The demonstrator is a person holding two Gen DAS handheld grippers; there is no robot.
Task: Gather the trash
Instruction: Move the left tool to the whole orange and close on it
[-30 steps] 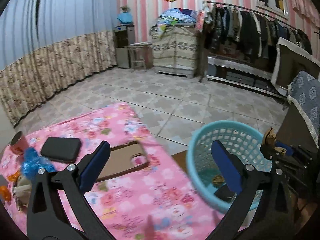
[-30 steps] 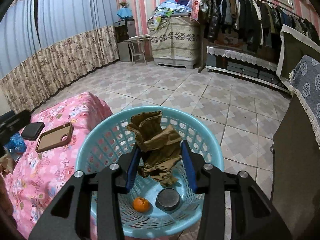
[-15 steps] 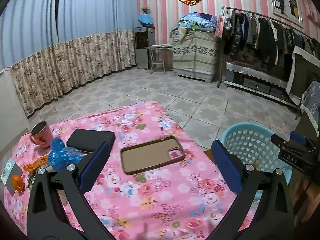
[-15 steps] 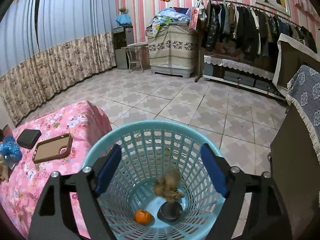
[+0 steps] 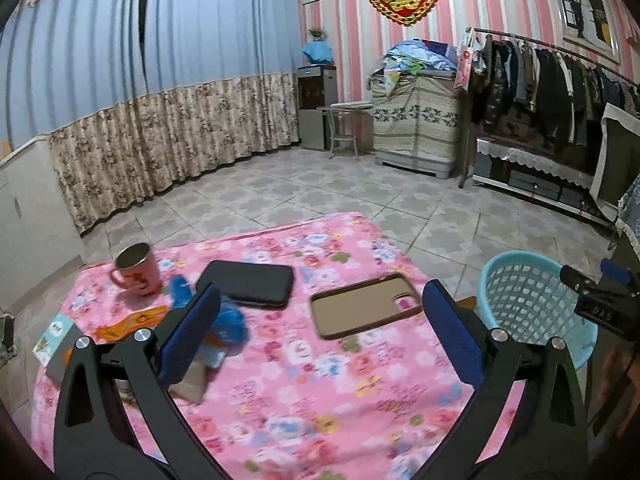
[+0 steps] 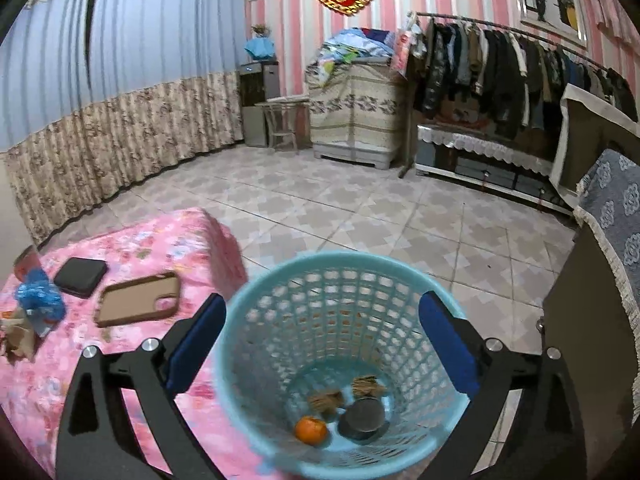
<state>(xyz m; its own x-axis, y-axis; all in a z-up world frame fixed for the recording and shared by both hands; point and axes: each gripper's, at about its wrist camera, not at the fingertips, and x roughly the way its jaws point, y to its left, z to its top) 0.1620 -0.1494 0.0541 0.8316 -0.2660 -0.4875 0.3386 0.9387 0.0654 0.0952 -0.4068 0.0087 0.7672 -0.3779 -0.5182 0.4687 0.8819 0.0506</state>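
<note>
Teal basket (image 6: pixel 344 280) beside pink table edge (image 6: pixel 224 240)

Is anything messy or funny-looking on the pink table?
Yes. The left end of the pink table is messy: a crumpled blue plastic wrapper, an orange wrapper and brown paper scraps lie jumbled beside the pink mug. The phone case lies face-down and askew.

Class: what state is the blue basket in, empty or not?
Not empty. The blue basket holds an orange, brown scraps and a dark round object.
</note>
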